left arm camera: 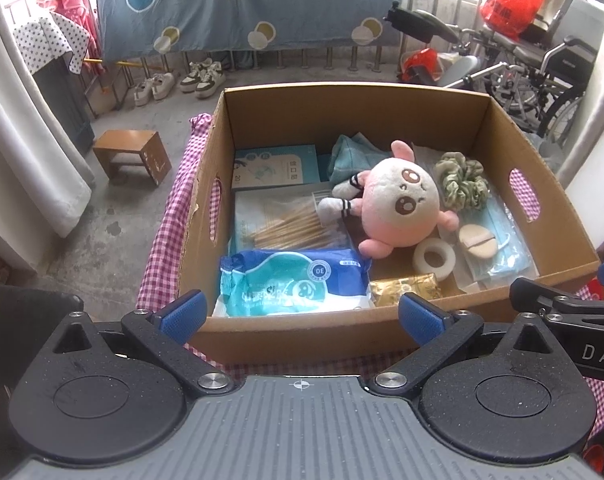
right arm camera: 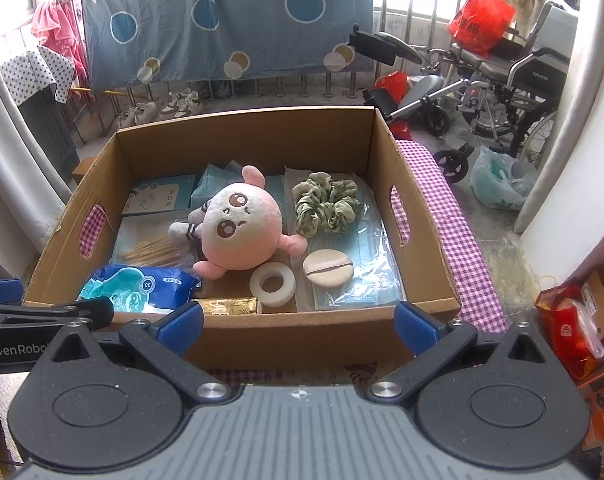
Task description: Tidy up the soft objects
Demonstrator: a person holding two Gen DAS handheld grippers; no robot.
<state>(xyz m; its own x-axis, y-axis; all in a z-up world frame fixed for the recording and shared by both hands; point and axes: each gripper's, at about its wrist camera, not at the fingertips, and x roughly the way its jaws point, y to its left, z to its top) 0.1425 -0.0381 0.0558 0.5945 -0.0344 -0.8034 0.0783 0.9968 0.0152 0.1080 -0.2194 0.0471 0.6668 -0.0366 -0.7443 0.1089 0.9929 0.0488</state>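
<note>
A cardboard box (left arm camera: 353,104) (right arm camera: 246,124) holds a pink and white plush toy (left arm camera: 397,204) (right arm camera: 238,232), a green scrunchie (left arm camera: 461,184) (right arm camera: 327,206), a round powder puff (left arm camera: 475,240) (right arm camera: 327,268), a white tape ring (left arm camera: 433,258) (right arm camera: 272,282), a blue wipes pack (left arm camera: 294,284) (right arm camera: 138,286), face masks in plastic (left arm camera: 501,248) (right arm camera: 365,264) and a bag of cotton swabs (left arm camera: 290,228). My left gripper (left arm camera: 302,314) is open and empty at the box's near wall. My right gripper (right arm camera: 300,320) is open and empty at the near wall too.
The box sits on a pink checked cloth (left arm camera: 170,216) (right arm camera: 449,224). A small wooden stool (left arm camera: 134,154) stands on the floor to the left. Wheelchairs (right arm camera: 513,84) and bags (right arm camera: 497,176) stand to the right. A blue sheet (left arm camera: 246,4) hangs behind, with shoes (left arm camera: 202,76) beneath.
</note>
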